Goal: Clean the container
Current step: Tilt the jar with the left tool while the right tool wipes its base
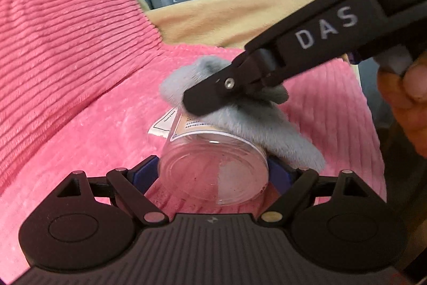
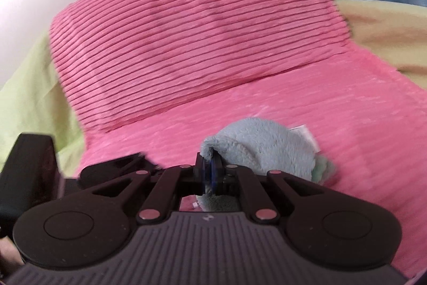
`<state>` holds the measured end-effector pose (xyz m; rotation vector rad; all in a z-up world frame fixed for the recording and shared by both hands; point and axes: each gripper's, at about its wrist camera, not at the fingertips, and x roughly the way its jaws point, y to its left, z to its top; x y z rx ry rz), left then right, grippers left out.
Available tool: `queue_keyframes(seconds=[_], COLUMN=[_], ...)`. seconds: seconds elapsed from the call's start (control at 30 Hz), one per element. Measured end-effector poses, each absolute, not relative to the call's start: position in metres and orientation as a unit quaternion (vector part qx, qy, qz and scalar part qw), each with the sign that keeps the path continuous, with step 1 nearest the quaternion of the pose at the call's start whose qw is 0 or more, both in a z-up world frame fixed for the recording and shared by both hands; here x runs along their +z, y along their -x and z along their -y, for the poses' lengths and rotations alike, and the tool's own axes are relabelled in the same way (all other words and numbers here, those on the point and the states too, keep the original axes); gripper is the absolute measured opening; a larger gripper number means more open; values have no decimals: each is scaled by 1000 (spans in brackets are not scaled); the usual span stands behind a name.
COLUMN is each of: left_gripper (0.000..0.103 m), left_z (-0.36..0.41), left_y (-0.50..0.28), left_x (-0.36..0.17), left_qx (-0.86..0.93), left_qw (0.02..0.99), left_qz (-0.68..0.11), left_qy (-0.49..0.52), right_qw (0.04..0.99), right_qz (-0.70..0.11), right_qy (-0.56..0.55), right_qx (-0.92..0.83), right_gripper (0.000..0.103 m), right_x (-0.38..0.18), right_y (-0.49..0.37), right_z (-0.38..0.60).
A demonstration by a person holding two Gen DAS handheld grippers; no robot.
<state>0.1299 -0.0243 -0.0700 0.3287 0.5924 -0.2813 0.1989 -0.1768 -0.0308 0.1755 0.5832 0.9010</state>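
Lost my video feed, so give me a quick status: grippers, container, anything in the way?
Left gripper shut on clear container, held on its side. Right gripper shut on grey cloth, pressed on the container's wall. Pink blanket beneath; nothing blocking.

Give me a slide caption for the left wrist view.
Left gripper clamps a clear plastic jar while right gripper presses a fluffy grey-blue cloth on it, above pink ribbed bedding.

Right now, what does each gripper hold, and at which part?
The left gripper clamps the clear plastic container across its sides near the base. The right gripper pinches the grey-blue cloth at a bunched fold, resting it on the container.
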Motion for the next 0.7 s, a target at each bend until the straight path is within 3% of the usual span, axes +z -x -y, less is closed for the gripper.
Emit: queue_keyframes(seconds=[0.43,0.7], left_gripper=[86,86], left_z=[31,29], left_y=[-120,-122], left_x=[-83,-85], left_qx=[-133,-136], left_qw=[944,946], left_qz=[-242,-237], left_qy=[-180,-177], right_qw=[885,837], right_qz=[-269,-280], right_qy=[-123,-88], right_qx=[359,462], right_gripper=[3,3], right_x=[-37,-36], right_y=[-214,-195], right_z=[194,174])
